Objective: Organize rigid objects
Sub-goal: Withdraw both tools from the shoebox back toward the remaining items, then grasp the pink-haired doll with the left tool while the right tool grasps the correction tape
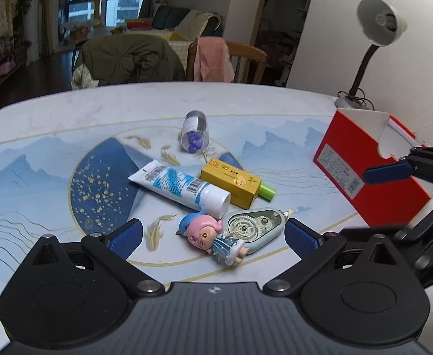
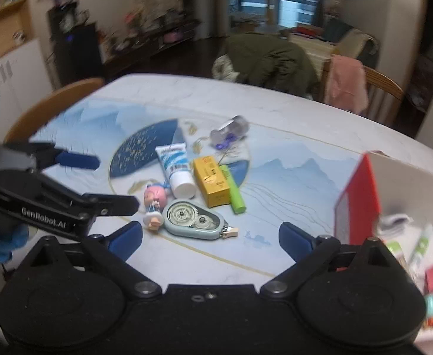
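On the table lie a clear pill bottle (image 1: 195,131), a white toothpaste tube (image 1: 181,188), a yellow box (image 1: 231,182), a green tube (image 1: 267,191), a grey-blue correction tape dispenser (image 1: 253,227) and a pink-haired doll (image 1: 213,236). My left gripper (image 1: 213,238) stands open just above the doll and dispenser, touching neither. My right gripper (image 2: 212,239) is open too, with nothing between its pads, a little short of the dispenser (image 2: 194,217) and doll (image 2: 155,204). The left gripper (image 2: 117,183) shows at the left of the right wrist view.
A red open-topped box (image 1: 370,159) stands at the table's right; the right wrist view shows several small items inside it (image 2: 361,201). A desk lamp (image 1: 379,23) stands behind the box. Chairs with clothes draped over them (image 1: 133,59) line the far edge.
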